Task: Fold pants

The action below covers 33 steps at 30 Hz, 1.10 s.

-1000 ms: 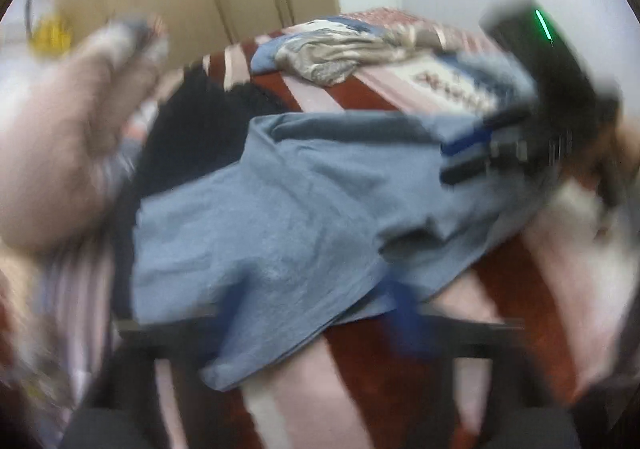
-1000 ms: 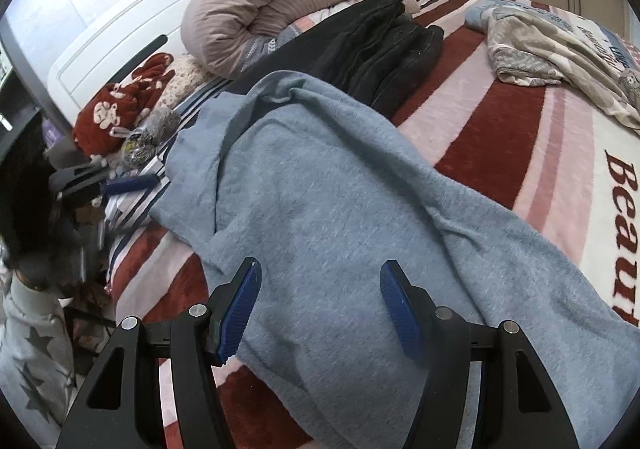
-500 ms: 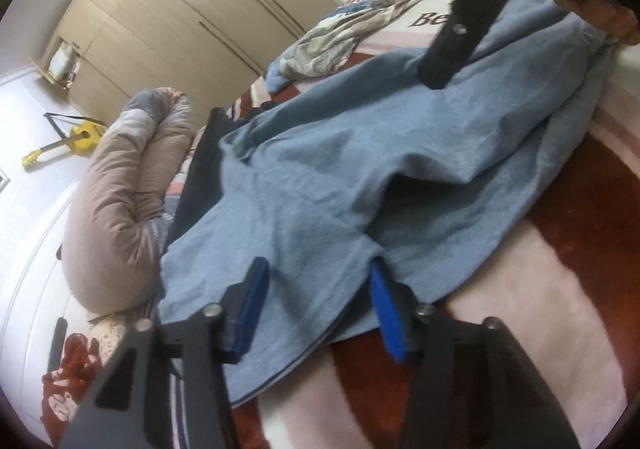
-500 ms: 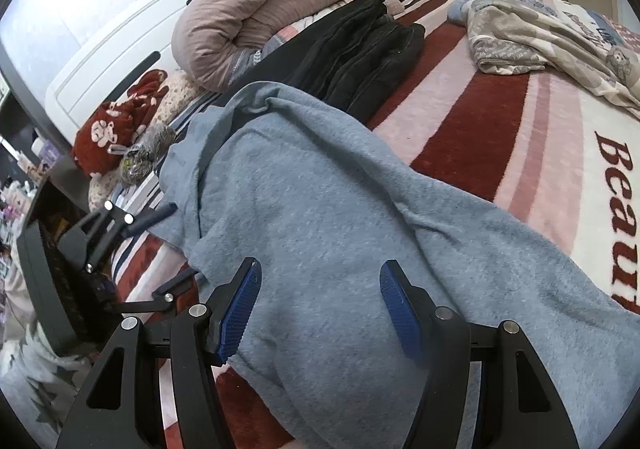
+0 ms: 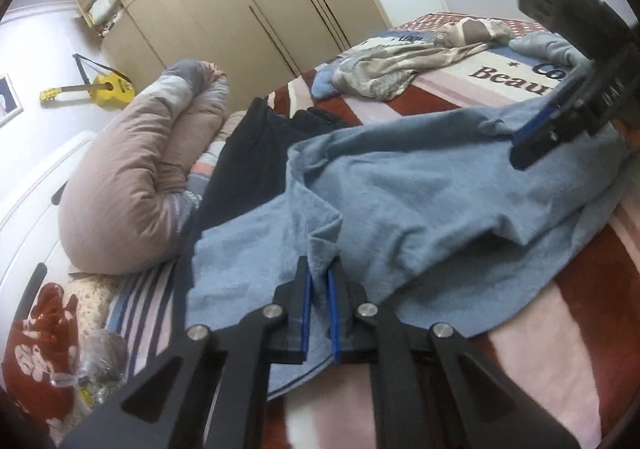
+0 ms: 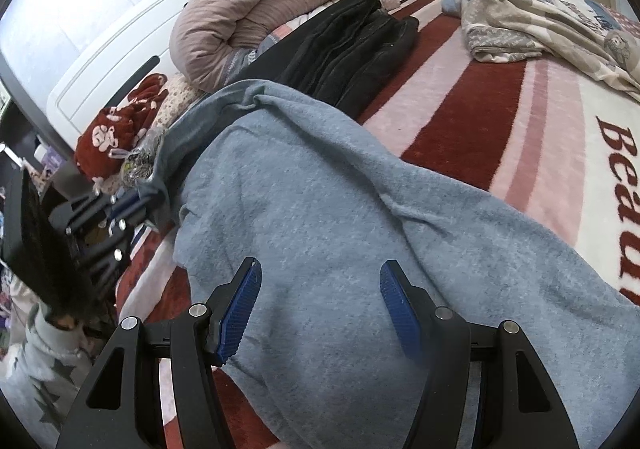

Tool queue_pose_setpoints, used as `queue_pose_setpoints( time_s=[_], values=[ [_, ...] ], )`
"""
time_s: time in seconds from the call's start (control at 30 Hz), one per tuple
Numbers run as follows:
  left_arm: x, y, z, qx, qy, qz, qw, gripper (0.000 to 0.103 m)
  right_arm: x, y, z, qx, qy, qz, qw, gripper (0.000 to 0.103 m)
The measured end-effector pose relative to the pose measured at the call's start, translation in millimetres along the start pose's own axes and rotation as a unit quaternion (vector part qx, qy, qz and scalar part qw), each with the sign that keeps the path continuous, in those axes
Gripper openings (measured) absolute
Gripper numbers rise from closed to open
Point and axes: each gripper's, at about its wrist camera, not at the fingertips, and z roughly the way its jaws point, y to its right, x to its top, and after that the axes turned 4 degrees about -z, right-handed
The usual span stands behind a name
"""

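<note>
Light blue pants (image 5: 420, 209) lie spread and rumpled across the red and pink striped bed. My left gripper (image 5: 319, 273) is shut on a fold of the pants near their waist end, the fabric pinched between the blue pads. In the right wrist view the pants (image 6: 340, 217) fill the middle, and my right gripper (image 6: 320, 289) is open just above them, with nothing between the pads. The right gripper also shows in the left wrist view (image 5: 536, 129) over the far part of the pants. The left gripper shows small in the right wrist view (image 6: 128, 205) at the waistband.
A pile of black garments (image 6: 352, 45) lies beside the pants. A rolled pink duvet (image 5: 136, 185) sits at the head of the bed. A beige patterned garment (image 6: 540, 29) lies farther along the bed. A red plush item (image 6: 112, 137) and a wardrobe (image 5: 248, 13) stand beyond.
My left gripper has closed from open onto a fold of the pants at the waist end. My right gripper stays open above the pants, shifted only slightly.
</note>
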Motion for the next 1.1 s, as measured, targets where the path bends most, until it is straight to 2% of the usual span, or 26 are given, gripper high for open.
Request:
queue_pose_setpoints(
  time_s=[0.1, 0.2, 0.33, 0.43, 0.57, 0.6, 0.63, 0.7, 0.83, 0.93, 1.03, 1.1],
  values=[
    [8, -22, 7, -0.006, -0.012, -0.03, 0.9995, 0.005, 2, -6, 3, 0.004, 0.0, -0.004, 1.0, 0.057],
    [19, -47, 24, 0.007, -0.044, -0.038, 0.9983, 0.005, 4, -13, 6, 0.007, -0.002, -0.012, 1.0, 0.057],
    [33, -79, 64, -0.005, -0.112, -0.05, 0.9924, 0.006, 5, -19, 9, 0.011, -0.006, -0.02, 1.0, 0.057],
    [36, -94, 91, 0.027, -0.144, -0.04, 0.9884, 0.006, 6, -20, 11, 0.011, -0.008, -0.024, 1.0, 0.057],
    [41, -109, 107, 0.038, -0.162, -0.056, 0.9845, 0.008, 3, -16, 4, 0.001, -0.008, -0.028, 1.0, 0.057],
    [42, -109, 105, 0.039, -0.16, -0.057, 0.9847, 0.017, 1, -15, 0, -0.004, -0.007, -0.031, 0.999, 0.058],
    [44, -108, 100, 0.039, -0.154, -0.056, 0.9858, 0.045, -3, -14, -7, -0.014, -0.005, -0.036, 0.999, 0.061],
    [50, -104, 87, 0.049, -0.133, -0.049, 0.9888, 0.078, -11, -12, -22, -0.031, -0.001, -0.046, 0.998, 0.068],
    [63, -89, 48, 0.042, -0.096, -0.032, 0.994, 0.079, -36, -13, -67, -0.062, 0.012, -0.077, 0.995, 0.079],
    [69, -68, 16, 0.008, -0.071, -0.022, 0.9972, 0.079, -63, -8, -100, -0.09, 0.007, -0.096, 0.991, 0.082],
    [68, -48, -5, -0.047, -0.062, -0.03, 0.9965, 0.083, -78, -5, -110, -0.104, -0.01, -0.107, 0.989, 0.082],
    [60, -27, -12, -0.079, -0.063, -0.014, 0.9948, 0.083, -83, -8, -106, -0.1, -0.019, -0.112, 0.988, 0.081]
  ],
)
